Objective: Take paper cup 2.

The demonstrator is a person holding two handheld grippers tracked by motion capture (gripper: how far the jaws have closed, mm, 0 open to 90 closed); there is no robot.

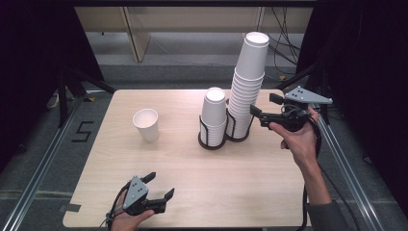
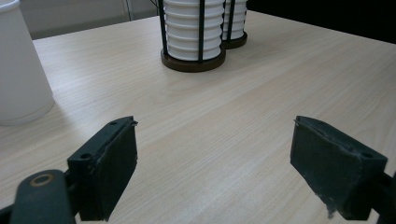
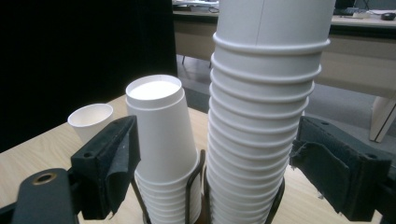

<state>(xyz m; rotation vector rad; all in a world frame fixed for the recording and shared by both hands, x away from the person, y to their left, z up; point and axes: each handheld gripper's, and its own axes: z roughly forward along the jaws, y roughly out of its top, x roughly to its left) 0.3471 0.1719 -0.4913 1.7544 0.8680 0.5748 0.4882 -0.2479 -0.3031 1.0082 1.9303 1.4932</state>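
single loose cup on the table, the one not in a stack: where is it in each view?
High view: loose cup stands upright left of centre, apart from the stacks.
Left gripper view: at the left edge, cropped.
Right gripper view: small, at left, behind the left jaw.
Shared landmark: the shorter stack in its black holder.

A: Tall stack cut off at the top in the right gripper view; its holder base is hidden.
B: Single cup clipped by the left edge, left gripper view.
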